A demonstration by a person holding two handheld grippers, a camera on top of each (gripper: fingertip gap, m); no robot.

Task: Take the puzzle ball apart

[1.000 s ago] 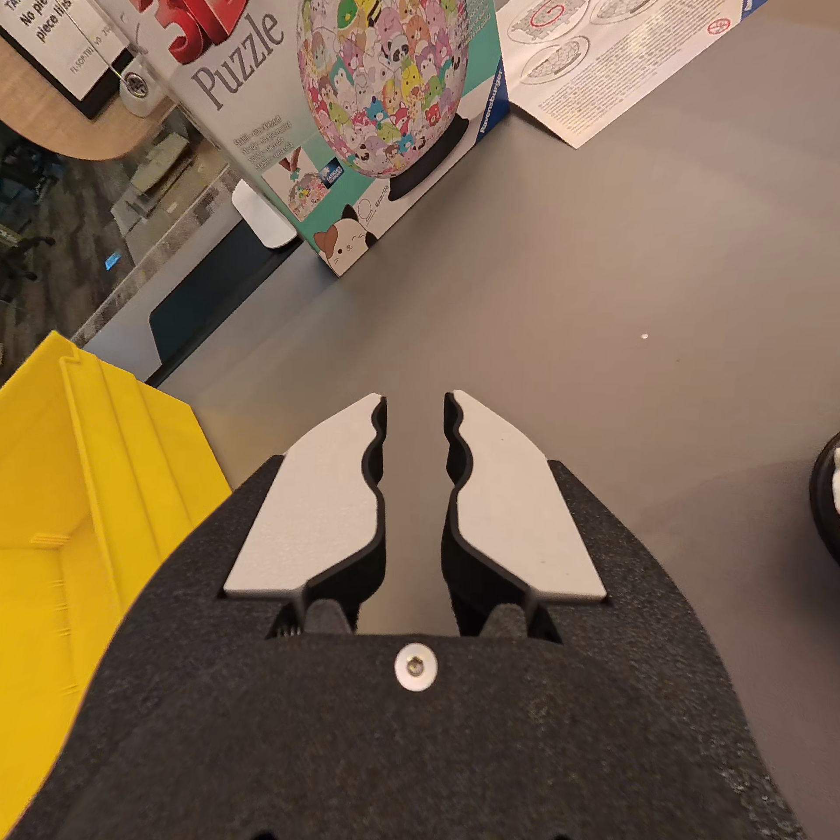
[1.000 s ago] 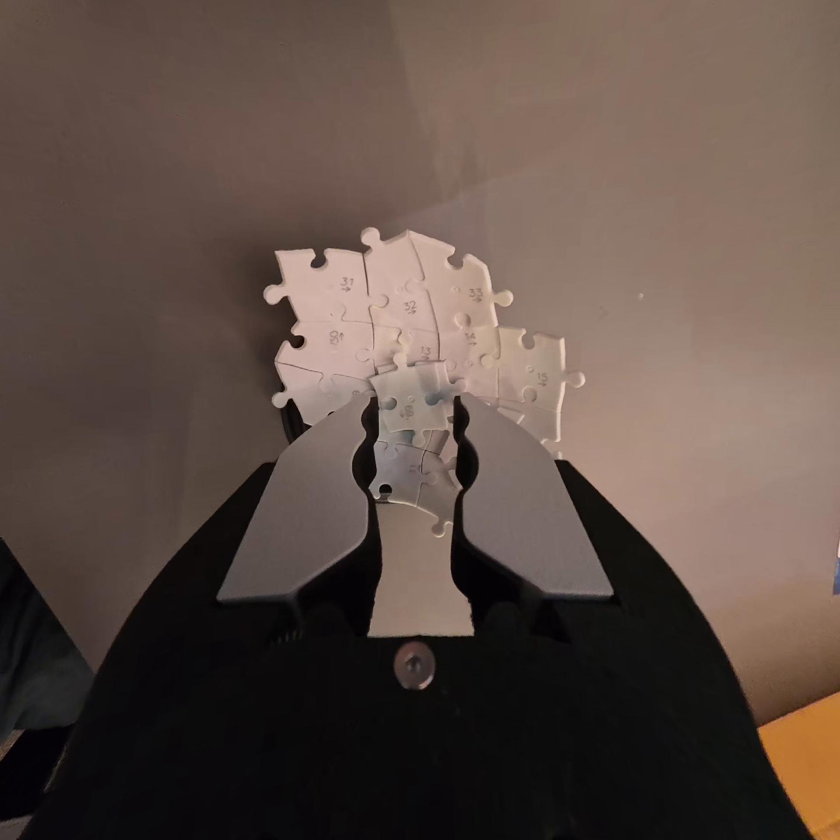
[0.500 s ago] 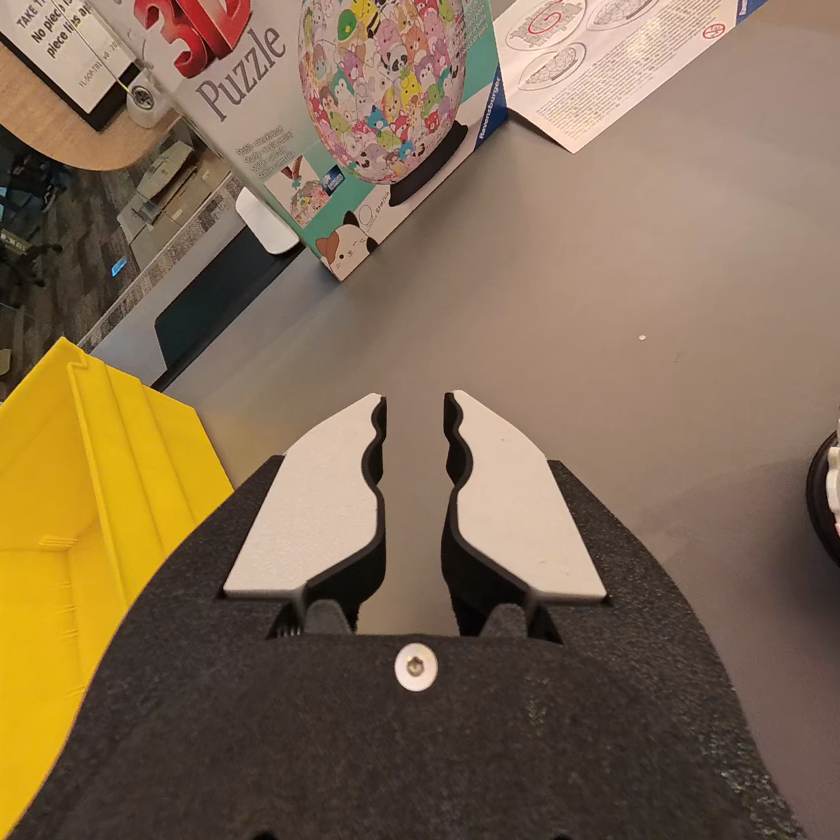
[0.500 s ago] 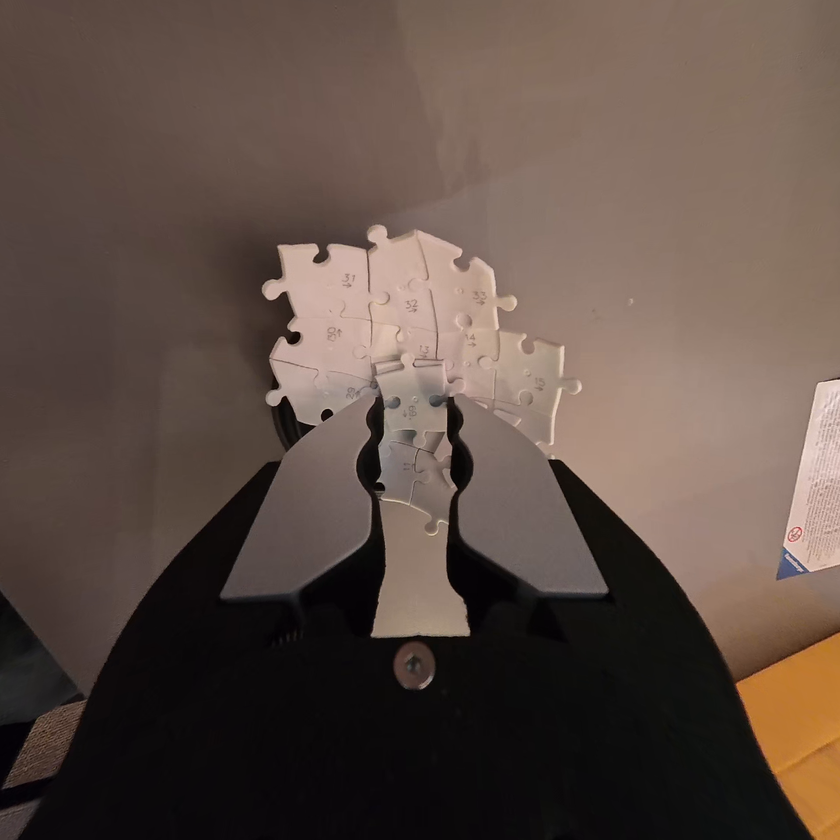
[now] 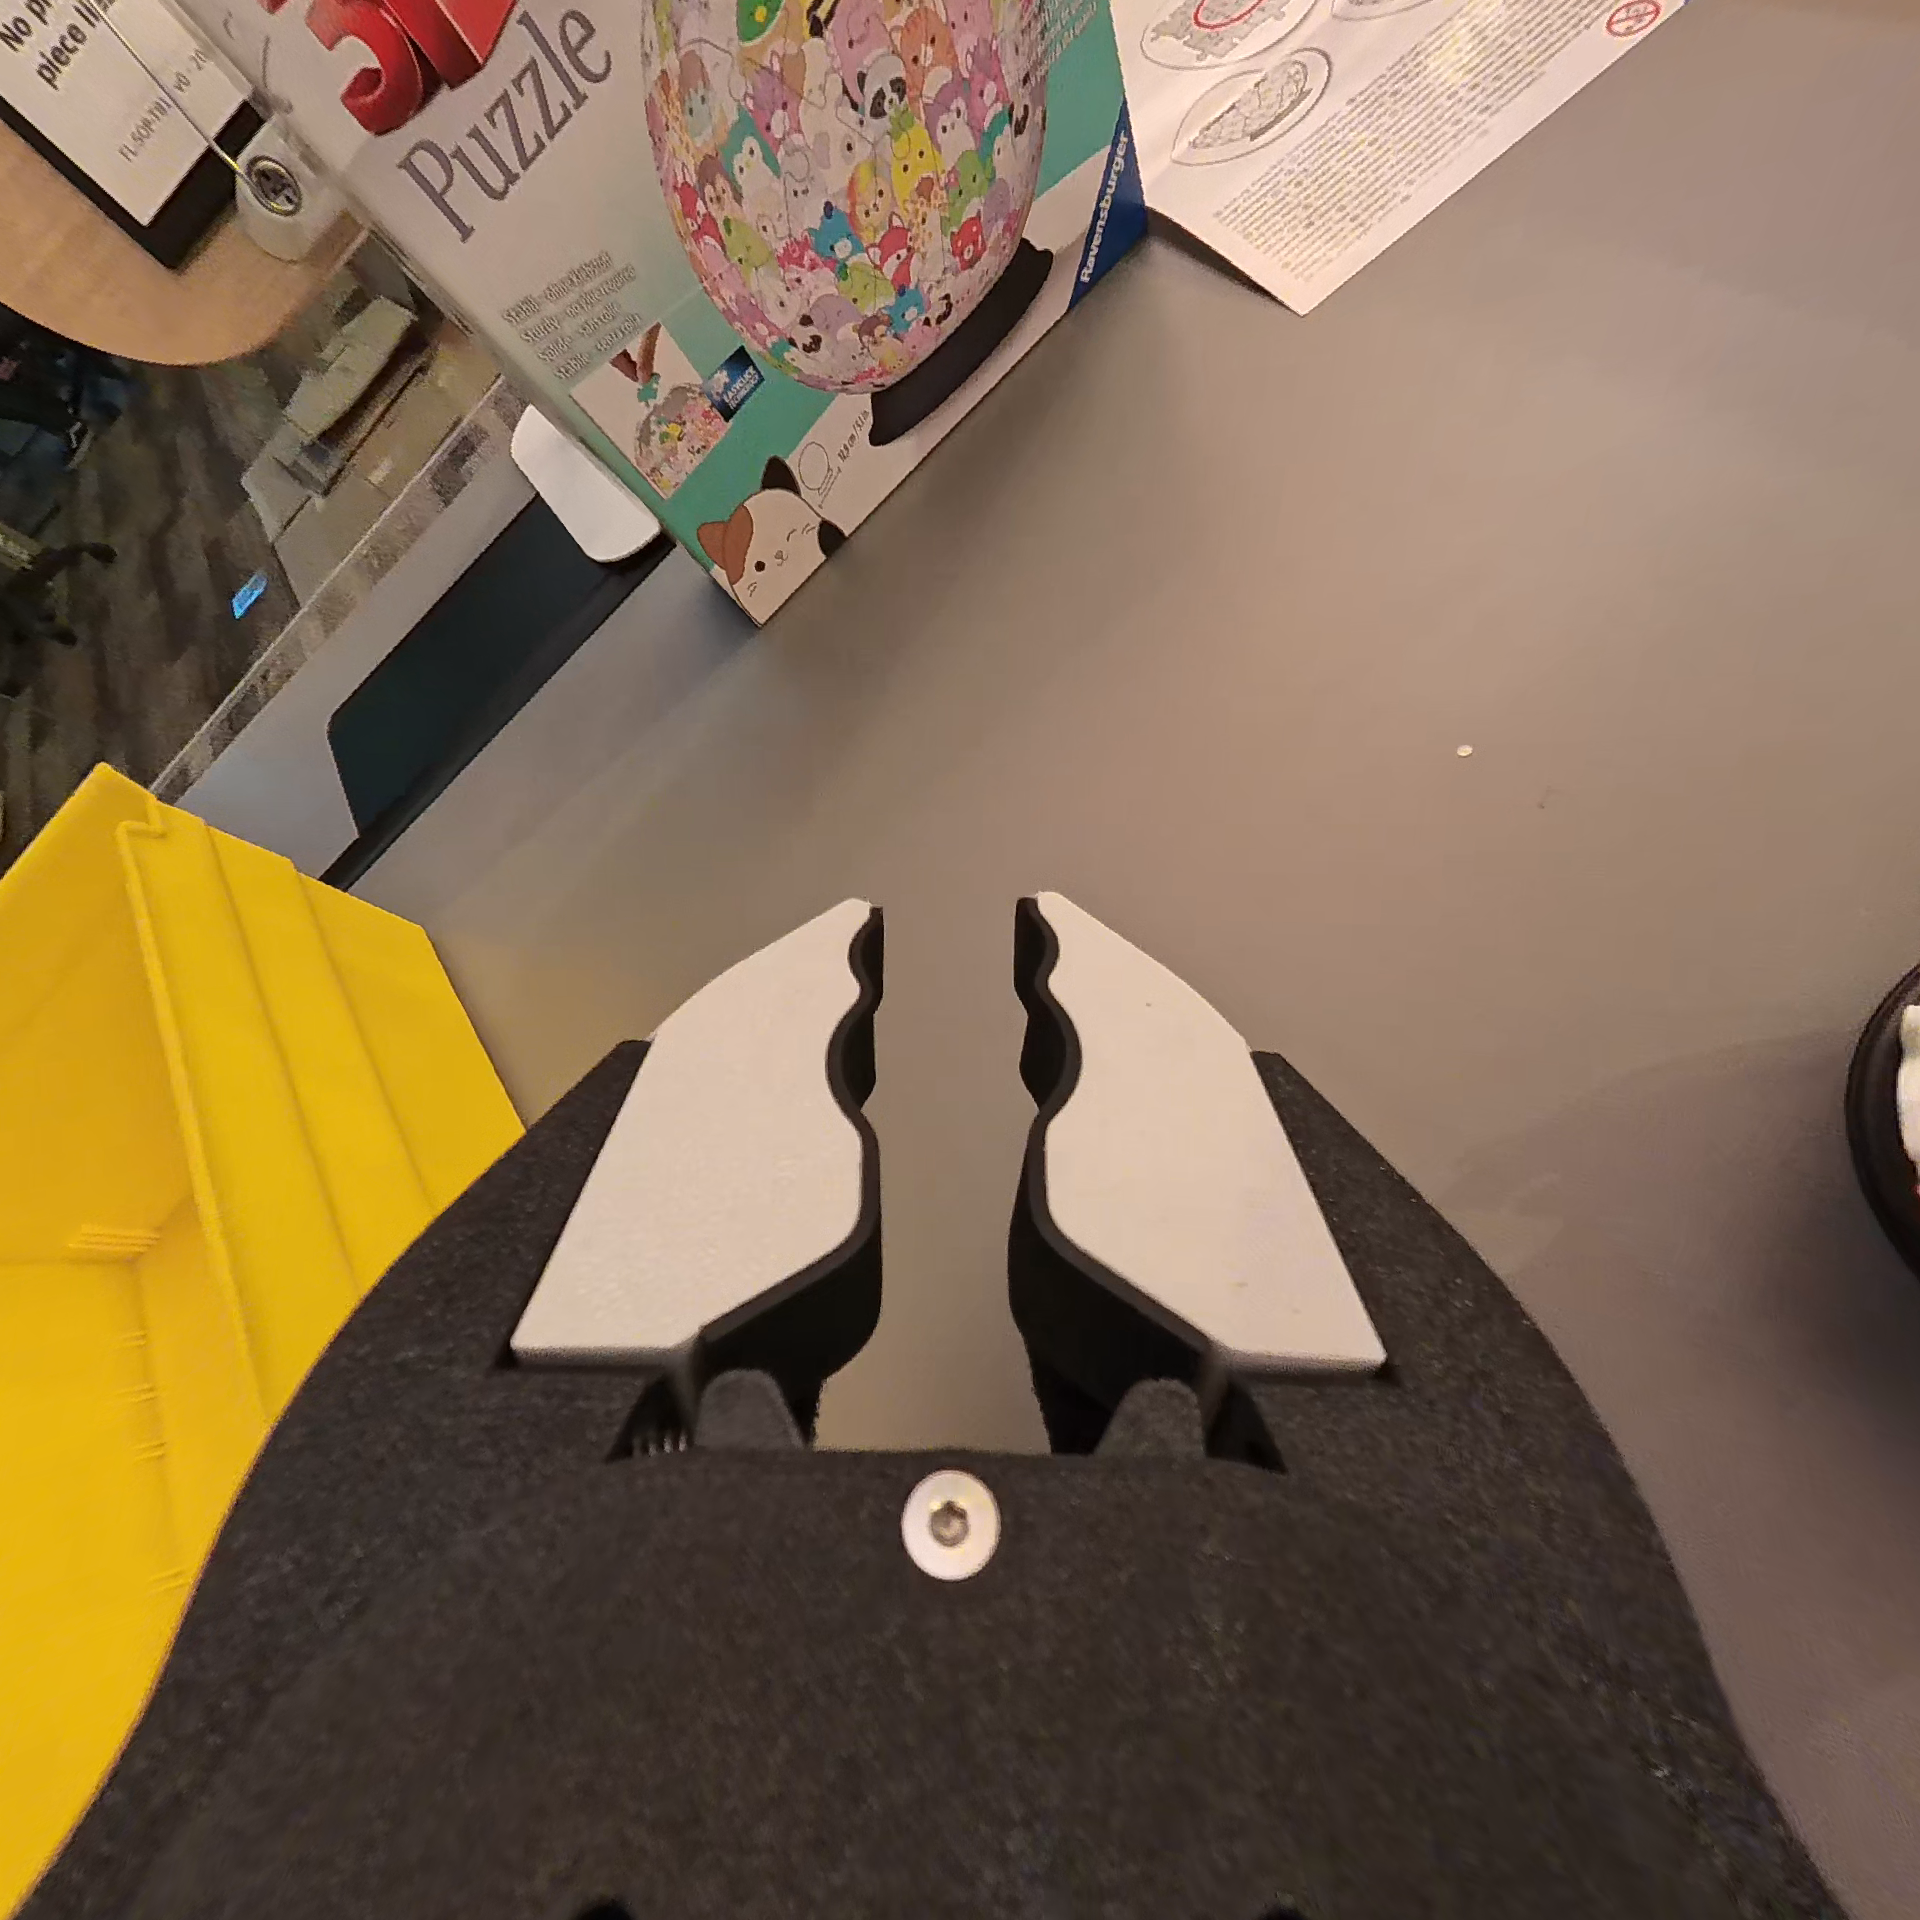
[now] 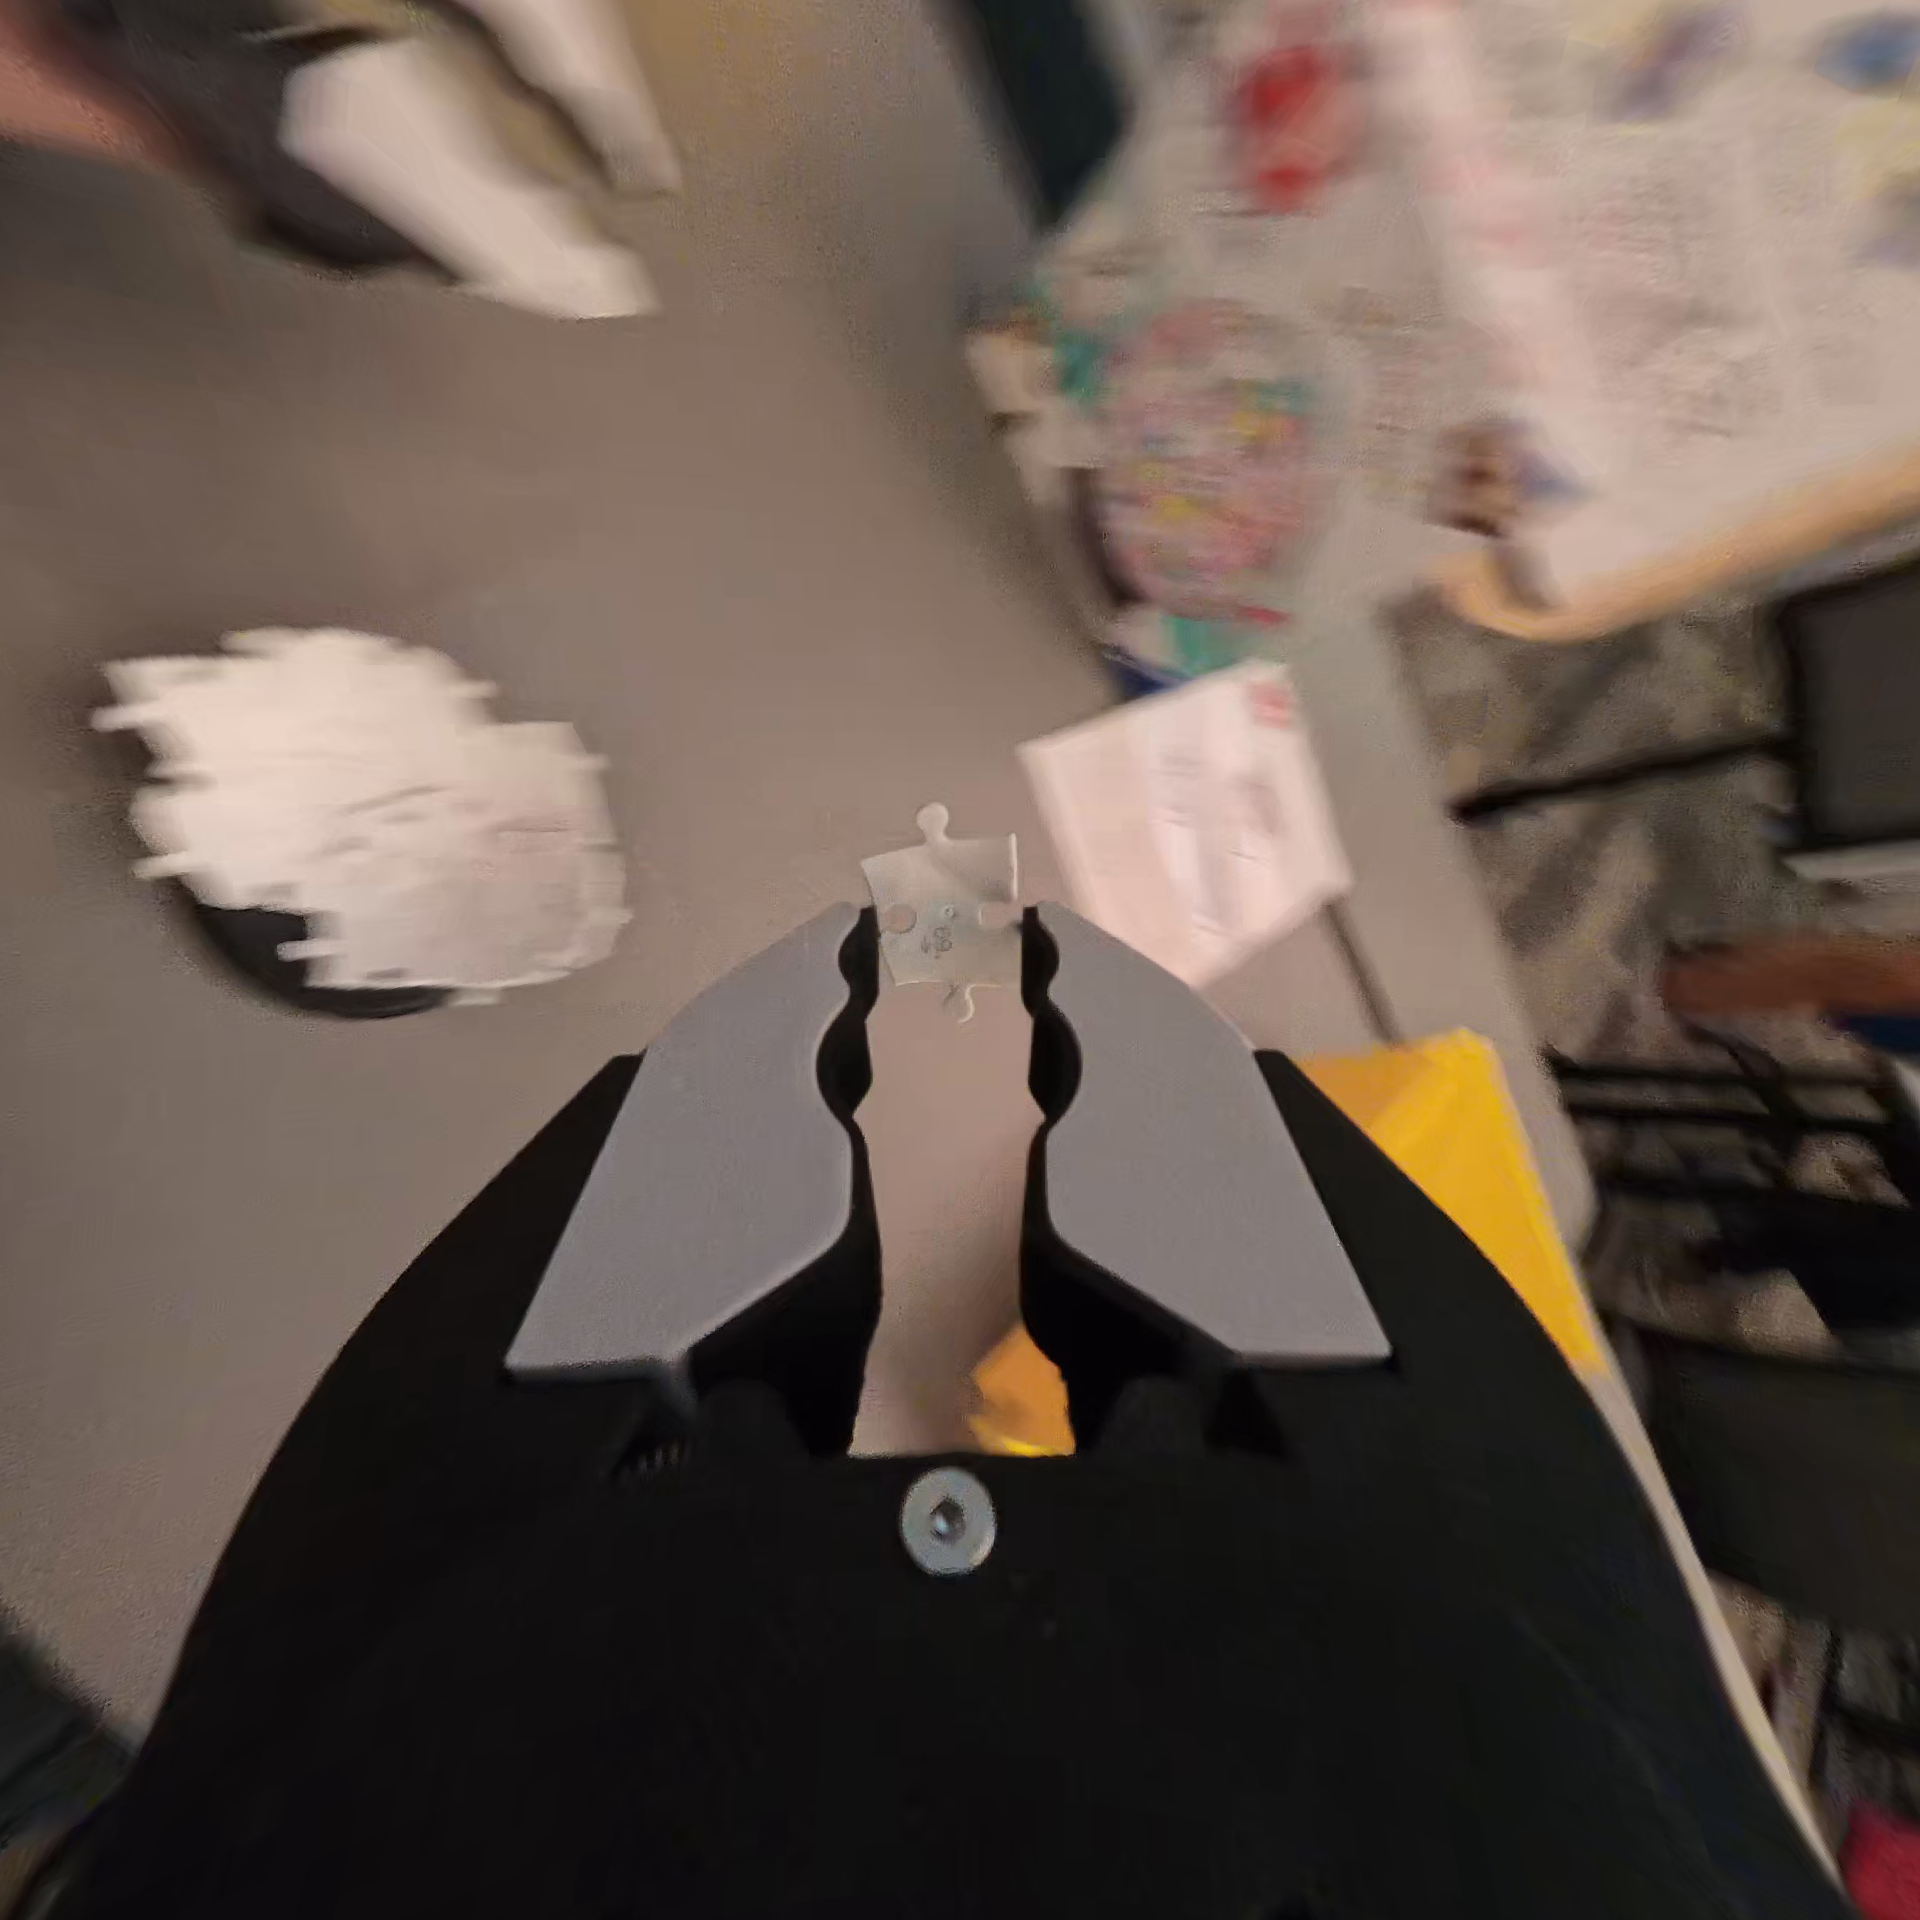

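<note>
- On the far left I have the yellow bin point(image 5: 156, 1195), its wall just beside my left gripper point(image 5: 949, 914); that gripper hangs over bare grey table point(image 5: 1351, 623) with its fingers a narrow gap apart and nothing between them
- Beyond it the puzzle box point(image 5: 748, 260) stands on the table with a folded paper sheet point(image 5: 1382, 135) to its right, and at the right edge I catch only a sliver of a dark rounded base point(image 5: 1886, 1122) with something white in it
- Over on the right wrist view, heavily smeared, the puzzle ball point(image 6: 364, 821) shows as a pale ragged shell on a dark base, left of my right gripper point(image 6: 942, 914) and well apart from it
- That gripper's tips pinch one loose puzzle piece point(image 6: 945, 894): off-white on the side facing me, a knob on top, small marks I will not read
- Judging by looks, the piece is thin, stiff, very light plastic or card and likely slick, so I would grip it across its flat edges, clear of the knobs, and gently; too hard could flick it out
- For the shell itself I would take rim pieces one at a time, since the joints look merely pressed together
</note>
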